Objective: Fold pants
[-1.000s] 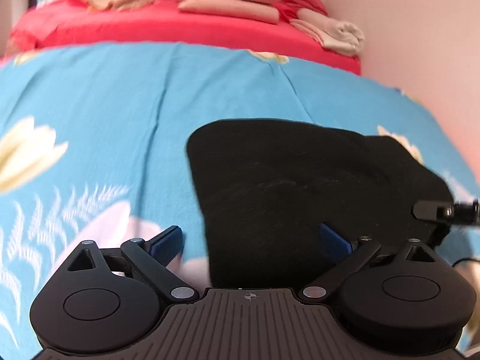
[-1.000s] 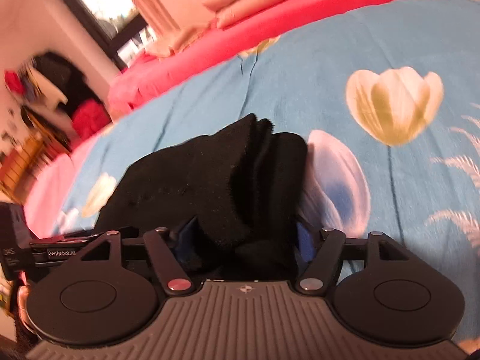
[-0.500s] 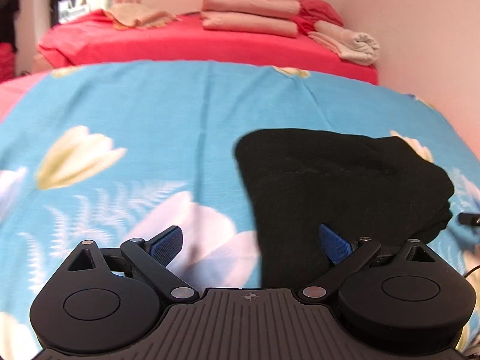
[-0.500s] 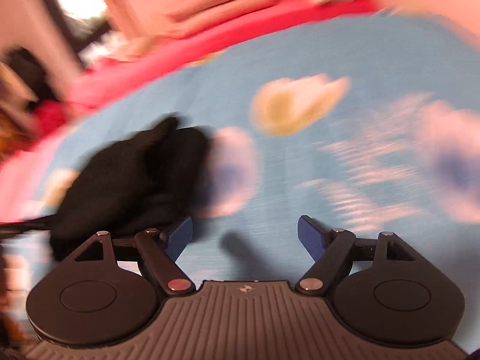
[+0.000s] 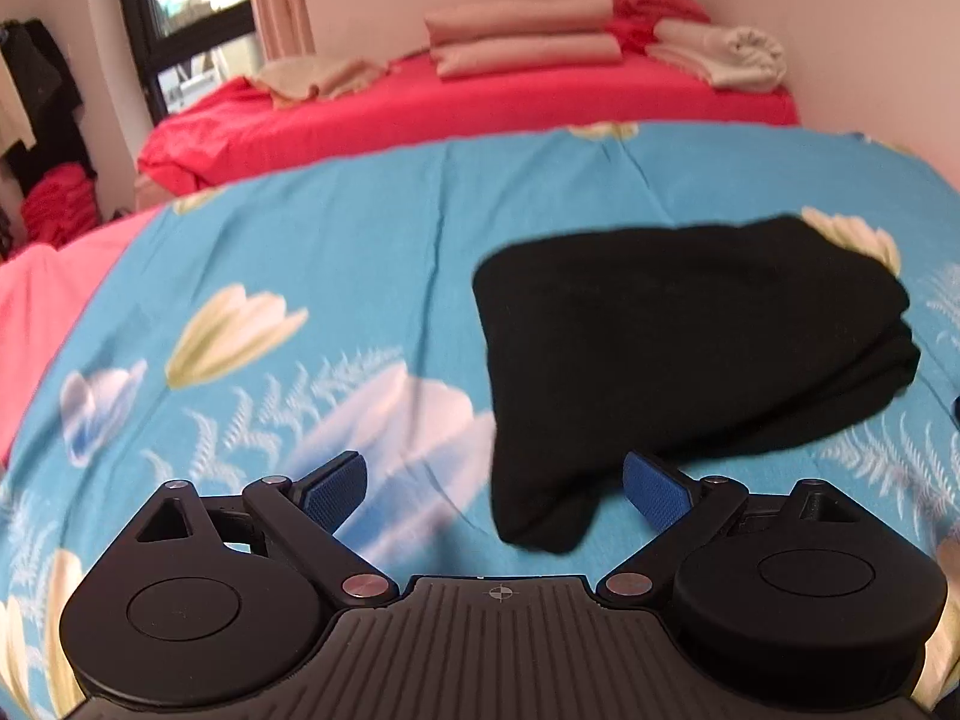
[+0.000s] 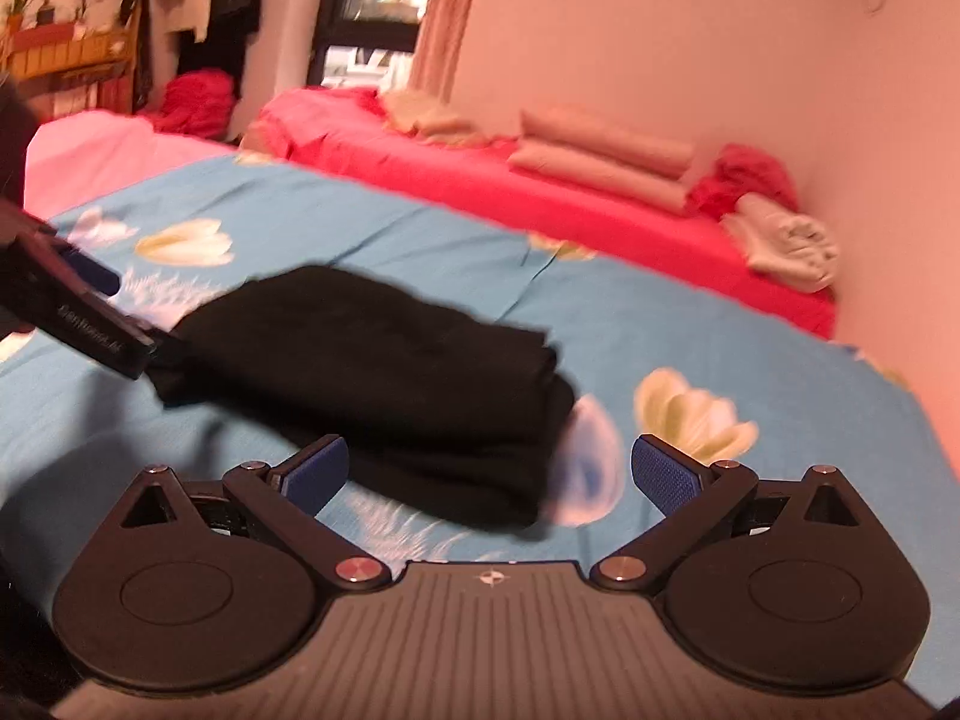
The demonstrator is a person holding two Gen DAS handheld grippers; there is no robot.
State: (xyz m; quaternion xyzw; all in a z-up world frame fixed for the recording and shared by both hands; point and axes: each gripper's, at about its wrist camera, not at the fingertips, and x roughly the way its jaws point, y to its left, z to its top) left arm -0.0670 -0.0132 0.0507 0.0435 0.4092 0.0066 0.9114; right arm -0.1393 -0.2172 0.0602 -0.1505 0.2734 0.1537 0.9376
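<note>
A: The black fabric pants (image 5: 678,348), folded into a thick stacked bundle, lie on the bed, on its bright blue bedspread printed with cream tulips (image 5: 336,252).

B: And the left gripper (image 5: 495,489)?

A: Jaws wide, blue pads well apart. A rounded corner of the bundle pokes in between them, but neither pad presses on it. Nothing gripped.

B: Right side?

A: The right gripper (image 6: 489,471) has just been spreading its jaws, and they stand wide now. The near edge of the bundle shows in the gap, clear of both pads.

B: So the pants are loose?

A: Resting free on the bedspread, layers showing along the folded edge. From the right wrist view the left gripper's black body pokes in at the bundle's far left end; I can't tell if it touches.

B: Behind?

A: A red-sheeted bed (image 6: 540,198) against the pale wall, with folded pinkish bedding (image 5: 522,42) and a rolled cream towel (image 5: 732,57) on it. A dark-framed window (image 5: 180,6) beside a curtain.
</note>
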